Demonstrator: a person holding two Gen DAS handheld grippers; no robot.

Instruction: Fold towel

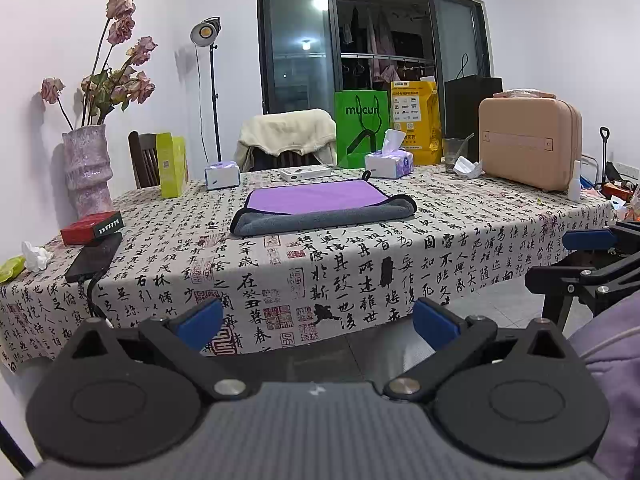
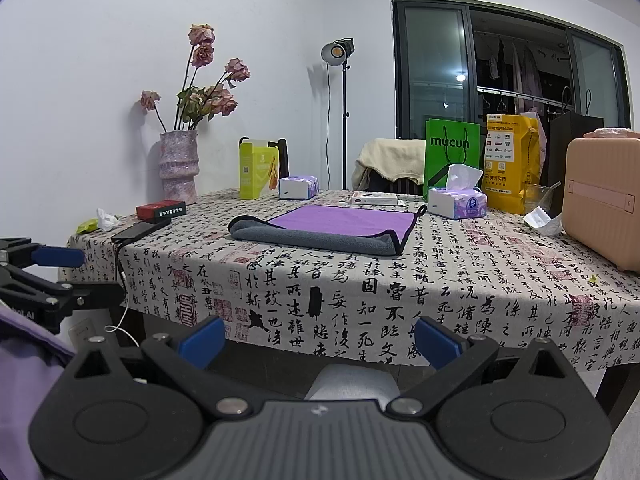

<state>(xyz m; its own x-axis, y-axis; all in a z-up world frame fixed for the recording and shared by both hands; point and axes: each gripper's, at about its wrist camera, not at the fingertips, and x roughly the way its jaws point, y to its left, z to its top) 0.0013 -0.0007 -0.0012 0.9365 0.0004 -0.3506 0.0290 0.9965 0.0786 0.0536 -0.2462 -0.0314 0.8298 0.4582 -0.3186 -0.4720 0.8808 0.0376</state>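
Observation:
A towel, purple on one face and grey on the other, lies on the table. Its near edge is folded over, so a grey band shows in front of the purple. It also shows in the right wrist view. My left gripper is open and empty, held low in front of the table's near edge. My right gripper is open and empty too, below the table edge. Each gripper shows at the side of the other's view: the right gripper and the left gripper.
On the table stand a vase of dried roses, a red box, a phone, tissue packs, a pink case, bags and a glass. A chair with a cream cloth is behind.

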